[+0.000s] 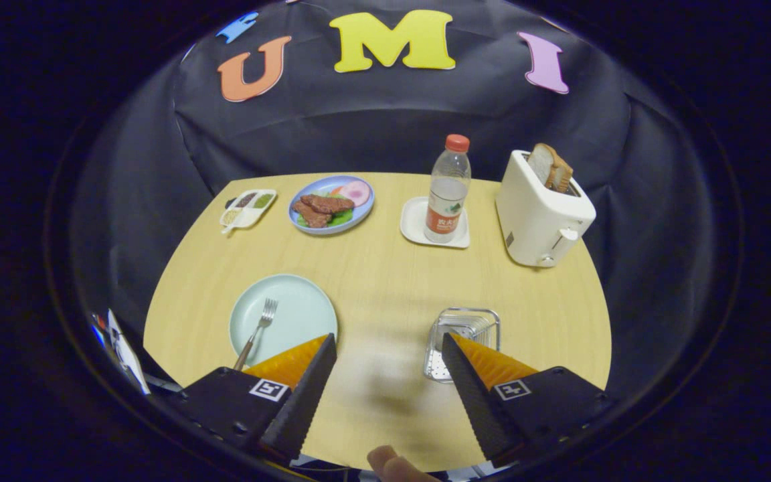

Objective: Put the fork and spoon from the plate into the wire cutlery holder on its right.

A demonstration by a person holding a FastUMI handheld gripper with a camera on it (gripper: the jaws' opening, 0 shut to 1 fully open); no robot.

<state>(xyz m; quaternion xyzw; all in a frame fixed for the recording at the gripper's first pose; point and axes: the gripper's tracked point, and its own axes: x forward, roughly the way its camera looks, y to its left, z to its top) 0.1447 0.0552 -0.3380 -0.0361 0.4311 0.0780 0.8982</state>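
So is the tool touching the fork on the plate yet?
Apart. The gripper view shows the tool open over bare table, with the fork lying on the pale green plate beyond its left finger, untouched.

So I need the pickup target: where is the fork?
The fork lies on the pale green plate, ahead of the open gripper, left of the wire holder.

Fork point(258, 331) on plate point(298, 301); wire holder point(464, 338) to right; toaster point(541, 211) behind.
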